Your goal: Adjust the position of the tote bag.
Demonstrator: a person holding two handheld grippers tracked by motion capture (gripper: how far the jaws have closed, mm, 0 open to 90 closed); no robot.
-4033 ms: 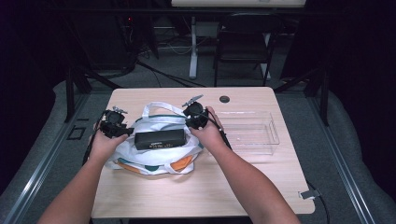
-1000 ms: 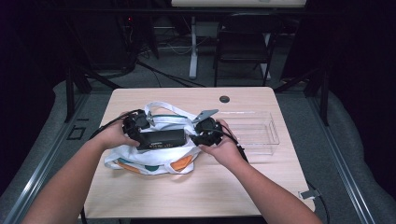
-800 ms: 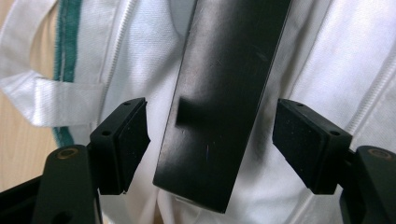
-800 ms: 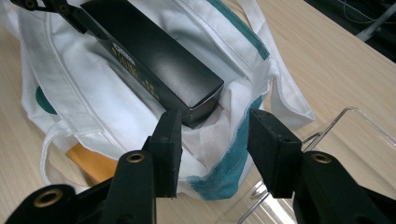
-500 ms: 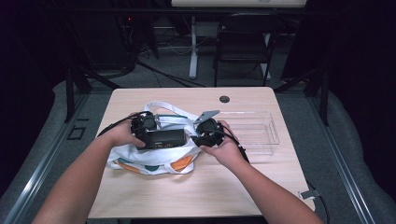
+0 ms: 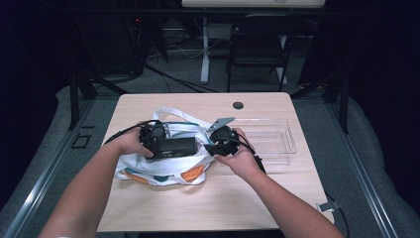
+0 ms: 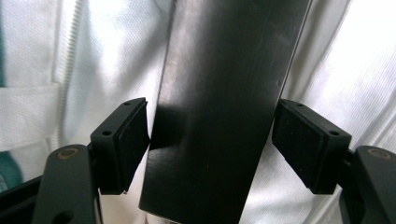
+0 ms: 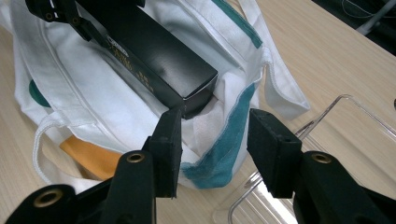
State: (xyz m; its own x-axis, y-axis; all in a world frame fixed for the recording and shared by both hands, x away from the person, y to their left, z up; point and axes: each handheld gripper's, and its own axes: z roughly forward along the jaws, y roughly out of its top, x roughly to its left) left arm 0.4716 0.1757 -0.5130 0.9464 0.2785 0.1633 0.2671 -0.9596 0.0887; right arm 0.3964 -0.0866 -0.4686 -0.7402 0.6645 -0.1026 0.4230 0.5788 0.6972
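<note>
At frame centre, the left tool (image 6: 151, 135) straddles the long black box (image 6: 173, 147) unclenched for a grasp, while the right tool (image 6: 214, 147) waits released at the white tote bag's (image 6: 148, 166) mouth.

This looks like a recording studio or lab corner, not a home. One pale wooden table (image 6: 208, 198) stands lit in a dark room with black walls. Behind it are a black chair (image 6: 257, 54), a desk leg (image 6: 204, 49), loose cables on grey carpet (image 6: 163, 84), and metal floor rails (image 6: 42, 173).
</note>
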